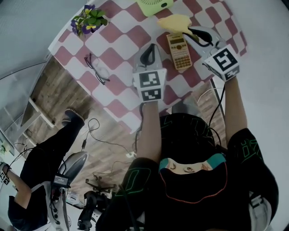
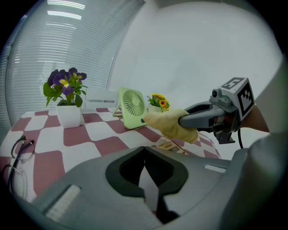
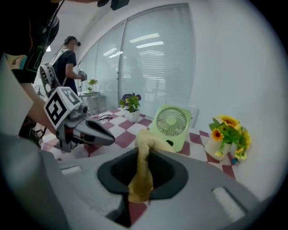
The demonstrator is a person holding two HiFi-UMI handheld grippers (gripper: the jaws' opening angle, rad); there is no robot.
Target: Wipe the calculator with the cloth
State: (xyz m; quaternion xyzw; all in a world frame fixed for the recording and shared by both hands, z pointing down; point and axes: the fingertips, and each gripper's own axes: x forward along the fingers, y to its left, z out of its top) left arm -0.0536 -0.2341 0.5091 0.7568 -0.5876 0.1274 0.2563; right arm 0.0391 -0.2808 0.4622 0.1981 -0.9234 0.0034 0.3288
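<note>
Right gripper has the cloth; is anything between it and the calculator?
Nothing visible. The cloth hangs from the right gripper at the far end of the calculator; the left gripper sits beside the calculator, apart.

The worktop [image 1: 118,38] is checked in red and white. The cloth [image 1: 174,21] is yellow, the calculator [image 1: 179,50] tan, the fan [image 1: 153,5] pale green, and the potted flowers [image 1: 88,19] purple with green leaves.

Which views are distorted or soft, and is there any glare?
Head view: fisheye bends the table edges; calculator reads sharp. Left gripper view: dark vignetted corners, light streaks glare on the window. Right gripper view: same vignette, cloth between the jaws slightly soft.
</note>
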